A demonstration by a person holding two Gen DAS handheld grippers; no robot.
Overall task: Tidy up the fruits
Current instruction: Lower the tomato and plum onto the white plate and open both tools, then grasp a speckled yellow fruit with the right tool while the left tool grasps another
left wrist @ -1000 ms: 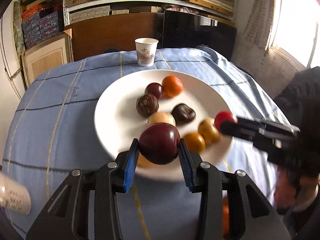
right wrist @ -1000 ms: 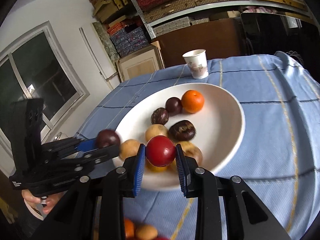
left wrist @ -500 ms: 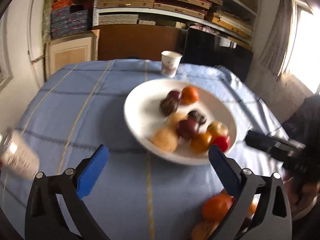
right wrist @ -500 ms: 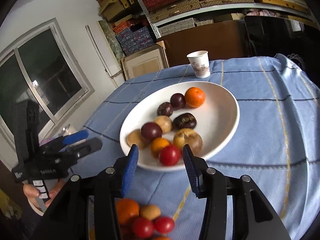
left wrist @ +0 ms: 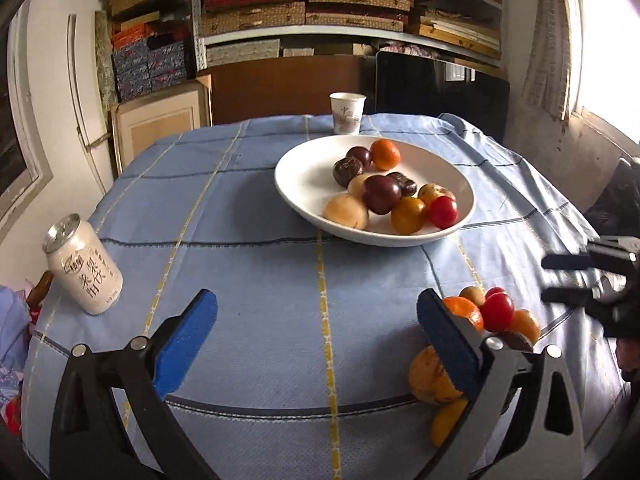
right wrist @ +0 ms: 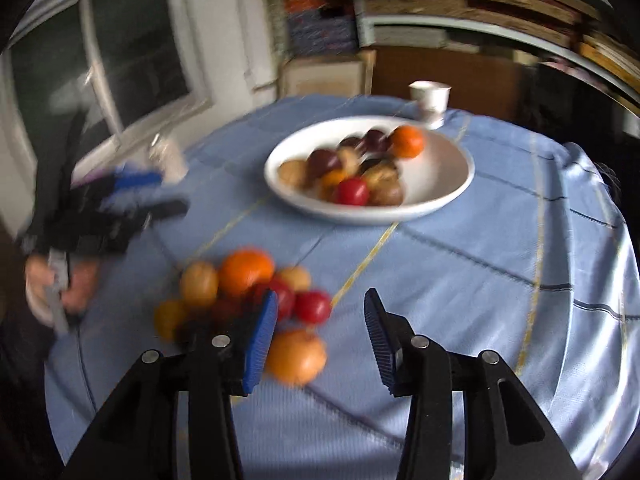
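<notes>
A white plate [left wrist: 304,156] holds several fruits, among them a dark plum [left wrist: 382,194], a red tomato [left wrist: 443,212] and an orange [left wrist: 385,154]. A pile of loose fruit [left wrist: 486,316] lies on the blue cloth at the near right. My left gripper [left wrist: 316,304] is wide open and empty over bare cloth, its right finger in front of that pile. In the blurred right wrist view, my right gripper [right wrist: 320,300] stands open and empty just behind the same pile [right wrist: 244,276], with the plate [right wrist: 440,176] farther off. Each gripper also shows at the edge of the other's view.
A white drink can [left wrist: 82,266] stands near the table's left edge. A paper cup [left wrist: 347,114] sits behind the plate. Shelves of boxes fill the back wall, and the cloth drops off at the near edge.
The left gripper let go of the dark plum and the right of the red tomato; both fruits now lie in the plate. Both grippers opened and drew back toward the near edge.
</notes>
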